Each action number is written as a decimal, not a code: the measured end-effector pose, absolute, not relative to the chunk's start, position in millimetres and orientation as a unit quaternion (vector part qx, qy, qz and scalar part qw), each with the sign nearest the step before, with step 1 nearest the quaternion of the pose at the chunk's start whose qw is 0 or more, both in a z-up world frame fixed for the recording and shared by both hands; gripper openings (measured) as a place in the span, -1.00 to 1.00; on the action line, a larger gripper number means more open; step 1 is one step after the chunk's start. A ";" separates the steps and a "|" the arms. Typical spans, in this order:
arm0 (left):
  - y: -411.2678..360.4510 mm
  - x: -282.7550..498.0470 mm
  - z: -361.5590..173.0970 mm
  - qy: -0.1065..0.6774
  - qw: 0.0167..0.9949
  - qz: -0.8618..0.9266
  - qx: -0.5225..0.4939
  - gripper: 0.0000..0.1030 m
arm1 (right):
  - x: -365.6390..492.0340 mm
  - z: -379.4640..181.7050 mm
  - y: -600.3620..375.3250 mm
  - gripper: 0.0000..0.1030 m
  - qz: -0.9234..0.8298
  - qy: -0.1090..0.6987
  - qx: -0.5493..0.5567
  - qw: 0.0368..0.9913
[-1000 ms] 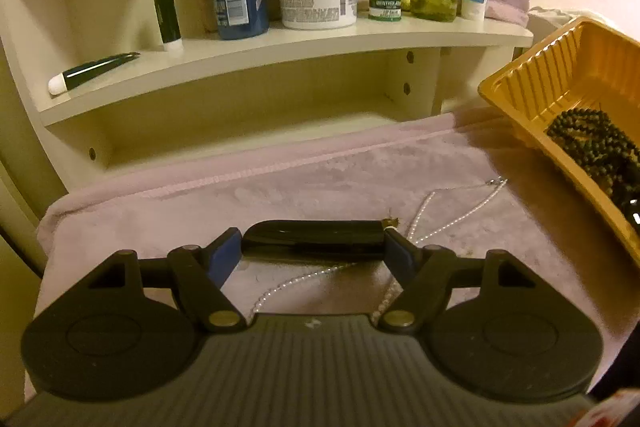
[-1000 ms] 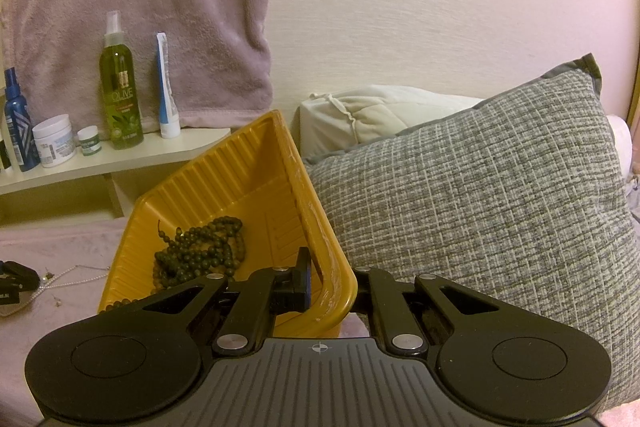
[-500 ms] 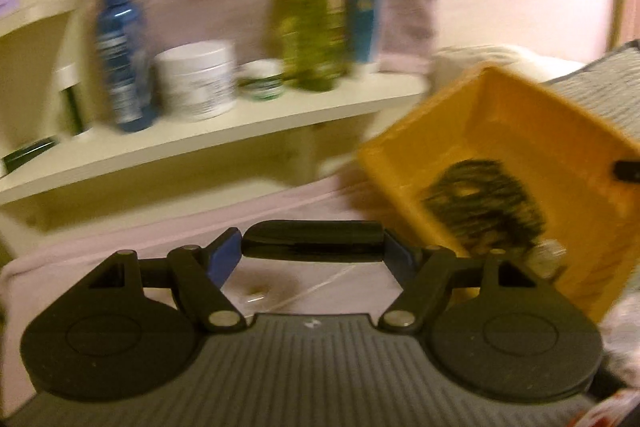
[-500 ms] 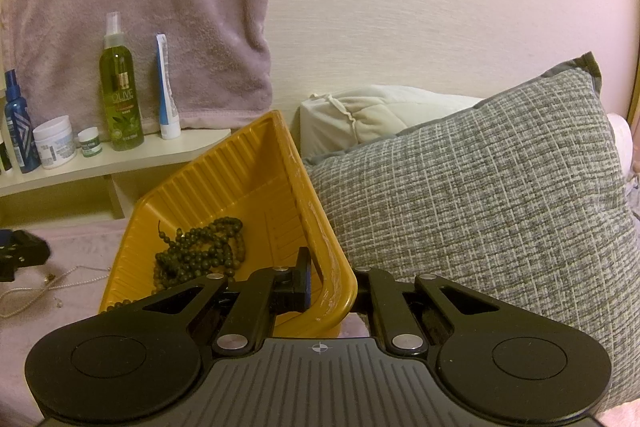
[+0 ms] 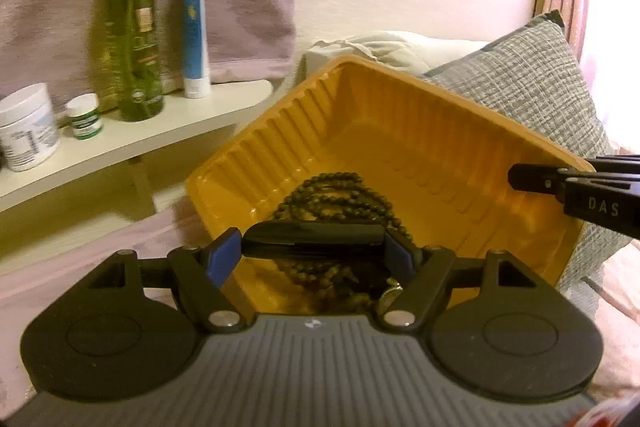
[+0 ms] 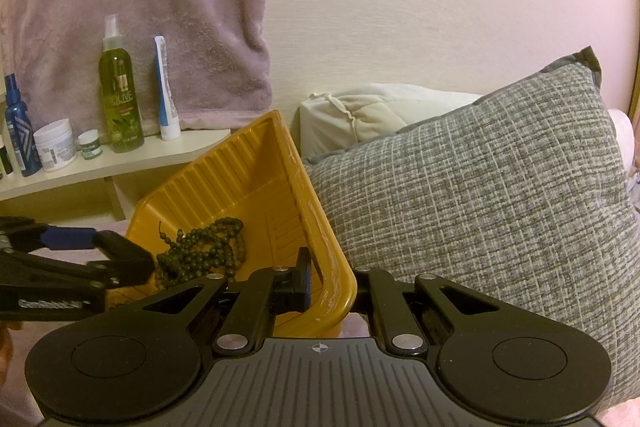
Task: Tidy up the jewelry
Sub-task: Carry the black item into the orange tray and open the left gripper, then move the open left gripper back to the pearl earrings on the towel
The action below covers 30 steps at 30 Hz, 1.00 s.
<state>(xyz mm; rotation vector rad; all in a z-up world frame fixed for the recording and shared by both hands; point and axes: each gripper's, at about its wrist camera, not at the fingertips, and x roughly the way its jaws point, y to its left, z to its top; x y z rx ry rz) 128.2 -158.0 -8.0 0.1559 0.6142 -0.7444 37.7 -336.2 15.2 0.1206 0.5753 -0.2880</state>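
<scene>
My left gripper (image 5: 312,247) is shut on a glossy black oblong piece (image 5: 312,241) and holds it over the near edge of the yellow tray (image 5: 400,95). A dark beaded necklace (image 5: 340,195) lies in the tray. My right gripper (image 6: 332,287) is shut on the tray's near corner rim (image 6: 332,267) and keeps the tray tilted. The left gripper also shows in the right wrist view (image 6: 120,259), beside the beads (image 6: 200,251). The right gripper shows in the left wrist view (image 5: 532,179) at the tray's right rim.
A cream shelf (image 6: 120,163) at the left holds a green spray bottle (image 6: 120,95), a blue tube (image 6: 166,95), a white jar (image 6: 56,145) and a blue bottle (image 6: 18,135). A grey woven pillow (image 6: 480,195) stands right of the tray. A mauve towel (image 6: 140,7) hangs behind.
My left gripper has lifted the black piece off the pink cloth and swung right to the yellow tray. The pearl necklace has dropped out of view. The right gripper has not moved.
</scene>
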 end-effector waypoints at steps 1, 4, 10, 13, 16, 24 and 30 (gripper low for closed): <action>-158.7 128.7 -9.1 0.296 0.882 -0.359 0.075 0.44 | 38.1 15.2 -336.1 -0.83 -0.141 0.283 0.060 0.947; -163.8 129.7 -10.9 0.298 0.880 -0.363 0.074 0.44 | 38.2 15.3 -336.5 -0.83 -0.141 0.282 0.062 0.947; -168.6 131.9 -11.1 0.295 0.882 -0.360 0.074 0.62 | 37.9 15.1 -336.8 -0.83 -0.141 0.282 0.064 0.947; -162.7 132.5 -8.7 0.294 0.885 -0.353 0.073 0.61 | 37.9 15.5 -336.3 -0.83 -0.142 0.282 0.064 0.947; -150.0 131.7 -5.6 0.289 0.892 -0.342 0.071 0.61 | 38.0 15.5 -336.2 -0.83 -0.142 0.282 0.064 0.947; -100.1 129.1 -1.7 0.279 0.914 -0.286 0.071 0.61 | 38.6 15.4 -336.3 -0.83 -0.142 0.282 0.062 0.947; -63.0 124.6 -8.4 0.283 0.925 -0.237 0.086 0.61 | 38.5 15.6 -336.1 -0.83 -0.142 0.282 0.062 0.947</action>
